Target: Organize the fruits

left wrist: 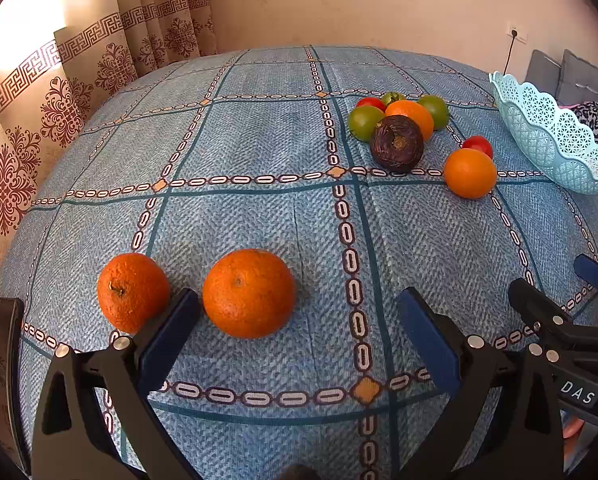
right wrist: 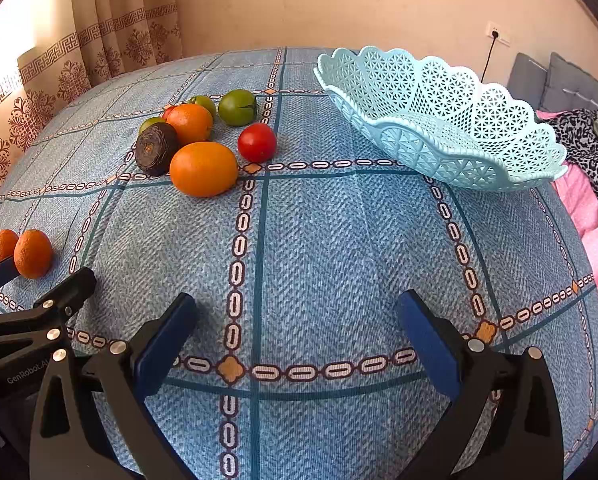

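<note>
Two rough-skinned oranges lie close in front of my left gripper (left wrist: 299,308): one (left wrist: 249,293) between its open fingers near the left pad, the other (left wrist: 133,291) just outside that pad. Farther right a cluster holds a dark brown fruit (left wrist: 397,143), smooth oranges (left wrist: 470,173), green tomatoes (left wrist: 365,123) and red tomatoes (left wrist: 477,145). The light blue lattice basket (right wrist: 439,120) stands tilted at the back right. My right gripper (right wrist: 297,312) hangs open over bare cloth, holding nothing.
The table wears a blue checked cloth (right wrist: 339,240). Patterned curtains (left wrist: 59,92) hang at the left. Pink and leopard-print fabrics (right wrist: 583,168) lie past the table's right edge. A wall socket with a cable (right wrist: 495,34) sits behind the basket.
</note>
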`<state>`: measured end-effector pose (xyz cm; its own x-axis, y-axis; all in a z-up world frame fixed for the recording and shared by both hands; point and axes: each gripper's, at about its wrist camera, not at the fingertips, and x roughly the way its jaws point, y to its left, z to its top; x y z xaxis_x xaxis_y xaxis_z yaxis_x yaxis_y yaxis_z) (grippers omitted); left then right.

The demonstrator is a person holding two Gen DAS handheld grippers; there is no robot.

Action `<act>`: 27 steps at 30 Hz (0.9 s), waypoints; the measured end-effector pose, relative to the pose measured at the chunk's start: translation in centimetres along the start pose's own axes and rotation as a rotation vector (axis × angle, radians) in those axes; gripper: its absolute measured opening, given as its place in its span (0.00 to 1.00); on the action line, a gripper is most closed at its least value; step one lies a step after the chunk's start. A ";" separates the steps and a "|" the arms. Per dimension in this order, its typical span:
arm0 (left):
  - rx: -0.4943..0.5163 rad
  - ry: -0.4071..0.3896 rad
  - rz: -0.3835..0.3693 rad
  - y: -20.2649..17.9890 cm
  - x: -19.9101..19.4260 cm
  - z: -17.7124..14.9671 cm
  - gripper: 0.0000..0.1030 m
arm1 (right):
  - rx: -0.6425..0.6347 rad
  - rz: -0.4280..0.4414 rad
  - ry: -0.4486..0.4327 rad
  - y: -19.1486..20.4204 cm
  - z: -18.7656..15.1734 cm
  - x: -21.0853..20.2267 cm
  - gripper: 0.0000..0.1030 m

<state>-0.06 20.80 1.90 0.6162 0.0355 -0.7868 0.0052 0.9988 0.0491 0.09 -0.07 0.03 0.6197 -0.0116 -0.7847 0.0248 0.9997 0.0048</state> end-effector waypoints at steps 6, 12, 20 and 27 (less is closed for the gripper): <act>0.000 0.000 0.000 0.0 0.0 0.0 0.98 | 0.000 0.000 0.000 0.0 0.0 0.0 0.95; 0.000 0.000 0.000 0.0 0.0 0.0 0.98 | 0.000 0.000 0.000 0.0 0.0 0.0 0.95; 0.001 0.000 0.001 0.0 0.0 0.1 0.98 | 0.001 0.001 0.001 -0.2 0.1 0.1 0.95; -0.001 0.001 0.000 -0.1 0.0 0.1 0.98 | 0.001 0.001 0.001 -0.2 0.1 0.1 0.95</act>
<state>0.03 20.68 1.94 0.6157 0.0360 -0.7872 0.0039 0.9988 0.0487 0.22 -0.27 0.02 0.6187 -0.0106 -0.7856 0.0254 0.9997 0.0065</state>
